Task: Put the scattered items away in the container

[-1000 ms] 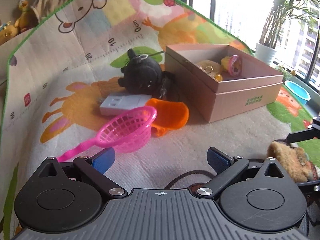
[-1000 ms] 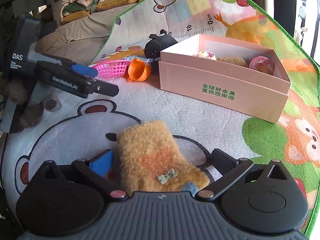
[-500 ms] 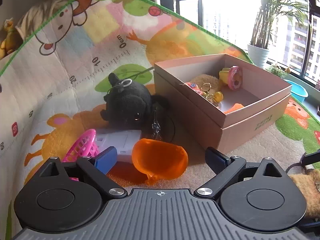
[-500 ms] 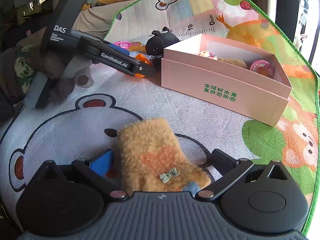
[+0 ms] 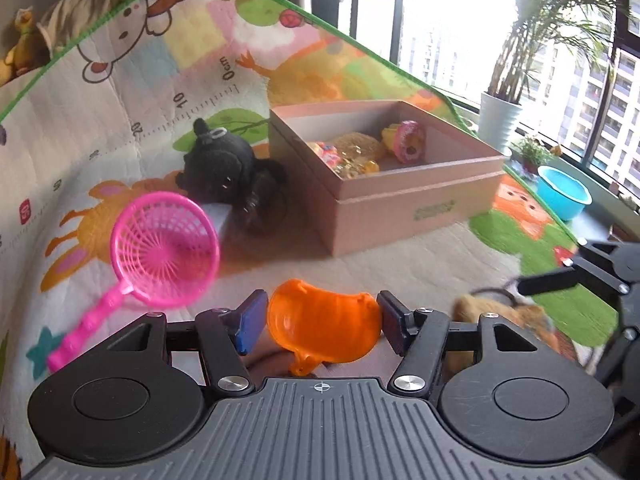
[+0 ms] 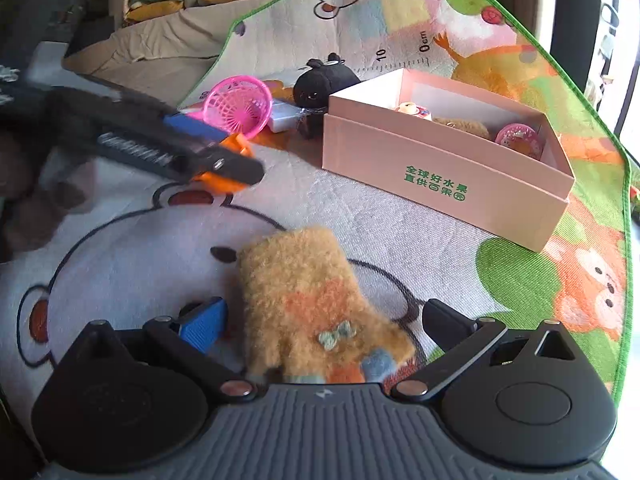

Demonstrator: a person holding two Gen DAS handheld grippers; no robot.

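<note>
Since a second ago: left gripper (image 5: 322, 320) swung off the pink net scoop (image 5: 164, 250) and over to the orange plastic cup (image 5: 324, 326), jaws wide then, closing now with the cup between the blue pads (image 5: 252, 320) and touching or very nearly touching both. Looks lifted clear of the play mat (image 5: 400, 256), seen from the right wrist (image 6: 224, 168). Probably 1 more item on its way to the pink cardboard box (image 5: 416, 204), which stands near, ahead and to the right, already holding a few small toys.

Right gripper (image 6: 324, 320) spread wide around the fuzzy tan mitten (image 6: 312, 300), pads well clear of it; mitten lying flat on the mat, not gripped.

Cup: thin, glossy, translucent, curved shell with a small handle; likely to flex under a squeeze. Scoop: rigid plastic mesh bowl, ridged handle. Black plush toy (image 5: 218, 164): soft, round, beside the box wall. Mat: quilted, printed, matte.
</note>
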